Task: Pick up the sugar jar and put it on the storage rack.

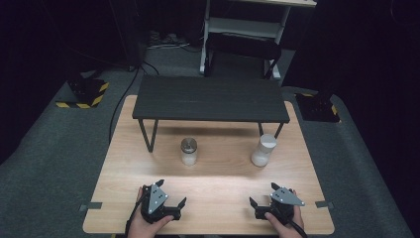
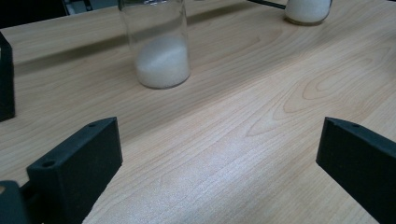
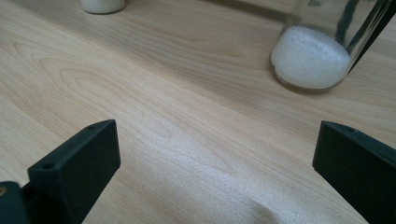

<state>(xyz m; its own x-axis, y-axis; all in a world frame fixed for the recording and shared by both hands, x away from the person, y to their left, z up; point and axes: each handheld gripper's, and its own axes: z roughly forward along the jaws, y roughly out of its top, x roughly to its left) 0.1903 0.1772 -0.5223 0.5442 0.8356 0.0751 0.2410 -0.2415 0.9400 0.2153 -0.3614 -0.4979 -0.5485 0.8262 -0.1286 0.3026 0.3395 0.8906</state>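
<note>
Two jars [image 1: 188, 151] [image 1: 263, 150], both tongs [image 1: 170, 202] [image 1: 261, 202] low, gaping

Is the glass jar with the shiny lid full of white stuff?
No, partly full. The clear glass jar with the metal lid holds white powder only at its bottom; the glass above is empty.

A: Table [image 1: 213, 183] – pale wood, wavy grain. Shelf [image 1: 210, 99] – black
B: Both jars hold white grains; left jar [image 1: 188, 151] silver-lidded, right jar [image 1: 263, 150] white-lidded. Grippers black, grey plates. Floor brackets [image 1: 84, 96] striped yellow-black
</note>
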